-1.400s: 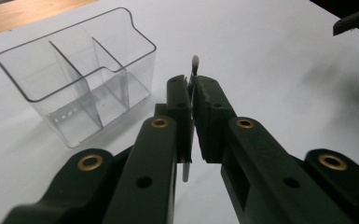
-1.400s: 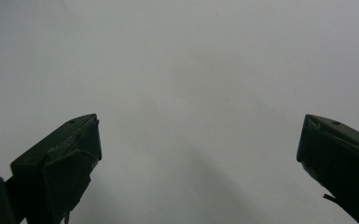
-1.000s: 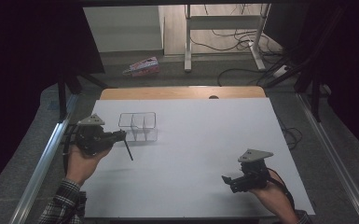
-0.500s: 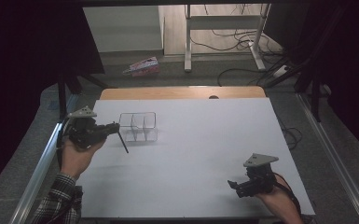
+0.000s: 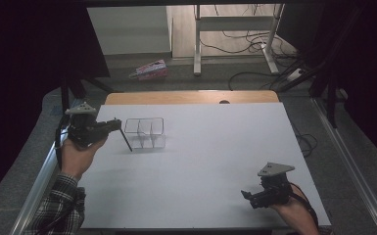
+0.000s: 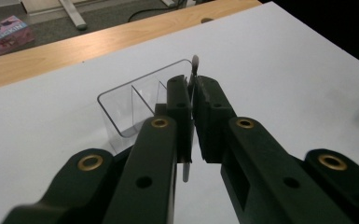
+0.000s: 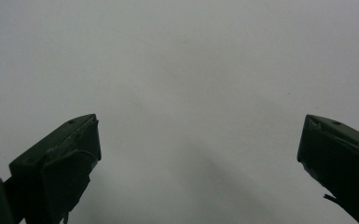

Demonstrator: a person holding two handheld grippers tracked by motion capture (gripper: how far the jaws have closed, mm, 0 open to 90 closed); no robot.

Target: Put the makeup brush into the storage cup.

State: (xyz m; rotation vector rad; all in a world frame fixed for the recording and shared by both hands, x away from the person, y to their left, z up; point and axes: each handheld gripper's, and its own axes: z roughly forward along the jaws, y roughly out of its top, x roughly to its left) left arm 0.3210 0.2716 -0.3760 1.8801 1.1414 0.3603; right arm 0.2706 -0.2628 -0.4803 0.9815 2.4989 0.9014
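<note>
My left gripper is at the table's left side, shut on a thin dark stick that slants down from its jaws toward the table. In the left gripper view the left gripper clamps the stick, whose rounded grey end pokes above the pads. Just beyond it stands a clear plastic container with three compartments, apparently with nothing in it. My right gripper rests low near the front right of the table. The right gripper is open, jaws wide, only white surface between them.
The white table top ends in a wooden strip at the far edge. A metal rail runs along the left side. On the floor beyond lie a pink box, desk legs and cables.
My left gripper has lifted and moved away from the person with the stick, which now hangs beside the container's left end. The right gripper shifted slightly right.
</note>
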